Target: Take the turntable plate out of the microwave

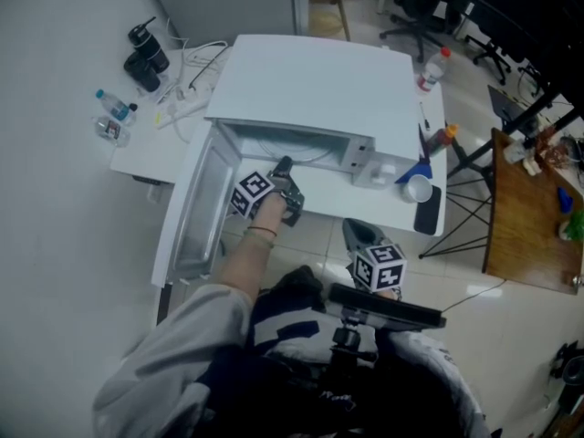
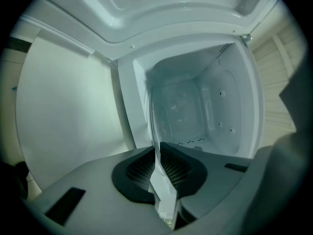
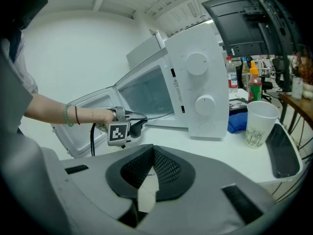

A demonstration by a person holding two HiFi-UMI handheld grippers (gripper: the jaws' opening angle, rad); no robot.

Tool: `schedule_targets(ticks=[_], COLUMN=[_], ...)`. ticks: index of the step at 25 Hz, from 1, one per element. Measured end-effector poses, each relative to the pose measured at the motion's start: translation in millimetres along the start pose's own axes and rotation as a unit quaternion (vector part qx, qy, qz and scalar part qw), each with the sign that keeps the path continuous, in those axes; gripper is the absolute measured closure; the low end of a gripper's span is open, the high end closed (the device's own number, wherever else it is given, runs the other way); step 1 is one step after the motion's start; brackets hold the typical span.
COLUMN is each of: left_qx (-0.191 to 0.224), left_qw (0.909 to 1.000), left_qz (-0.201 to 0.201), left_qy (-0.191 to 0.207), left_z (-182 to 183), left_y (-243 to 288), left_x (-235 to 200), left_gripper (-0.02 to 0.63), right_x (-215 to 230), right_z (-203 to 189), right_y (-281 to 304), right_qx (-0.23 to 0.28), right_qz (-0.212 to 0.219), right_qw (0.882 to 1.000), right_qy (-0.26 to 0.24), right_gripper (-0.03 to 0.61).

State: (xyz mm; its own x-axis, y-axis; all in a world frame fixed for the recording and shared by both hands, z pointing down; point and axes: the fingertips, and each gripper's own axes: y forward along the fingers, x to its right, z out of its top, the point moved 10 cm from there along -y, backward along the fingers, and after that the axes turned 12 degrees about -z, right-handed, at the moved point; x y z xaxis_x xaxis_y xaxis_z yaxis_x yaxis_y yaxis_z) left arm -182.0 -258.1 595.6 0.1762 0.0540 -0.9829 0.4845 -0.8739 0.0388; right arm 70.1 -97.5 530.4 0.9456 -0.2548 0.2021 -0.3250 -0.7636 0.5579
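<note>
The white microwave (image 1: pixel 319 89) stands on a white table with its door (image 1: pixel 196 210) swung open to the left. The clear glass turntable plate (image 1: pixel 306 156) lies in the cavity. In the left gripper view its thin rim (image 2: pixel 152 116) runs edge-on into the jaws. My left gripper (image 2: pixel 157 153) is at the cavity mouth (image 1: pixel 282 166) and is shut on that rim. In the right gripper view, the left gripper (image 3: pixel 128 125) holds the plate's edge (image 3: pixel 159 116) at the opening. My right gripper (image 3: pixel 152 155) is shut on nothing and hangs back off the table's front edge (image 1: pixel 358 234).
A paper cup (image 1: pixel 419 188), a blue cloth (image 1: pixel 412 170) and a black tray (image 1: pixel 426 211) sit right of the microwave, with bottles (image 1: pixel 436 66) behind. The open door blocks the left side. A power strip (image 1: pixel 182 108) and flasks (image 1: pixel 146 57) lie at the far left.
</note>
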Motion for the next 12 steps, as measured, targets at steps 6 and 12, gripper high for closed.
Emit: schedule_targets(ticks=[6,12], left_qx=[0.024,0.017], left_qw=[0.9983,0.9980], left_qz=[-0.053,-0.060], left_qy=[0.000,-0.006], left_z=[0.3,-7.9], left_y=[-6.4,-27.2], left_x=[2.1,3.8], left_gripper=[0.589,0.589], right_x=[-3.2,-2.2], right_z=[-4.9,-8.5], right_y=[-3.3,-3.7], right_qx=[-0.007,-0.010], right_qz=[0.001,-0.002], right_qw=[1.000,1.000], right_qy=[-0.003,0.002], right_gripper=[0.572,0.572])
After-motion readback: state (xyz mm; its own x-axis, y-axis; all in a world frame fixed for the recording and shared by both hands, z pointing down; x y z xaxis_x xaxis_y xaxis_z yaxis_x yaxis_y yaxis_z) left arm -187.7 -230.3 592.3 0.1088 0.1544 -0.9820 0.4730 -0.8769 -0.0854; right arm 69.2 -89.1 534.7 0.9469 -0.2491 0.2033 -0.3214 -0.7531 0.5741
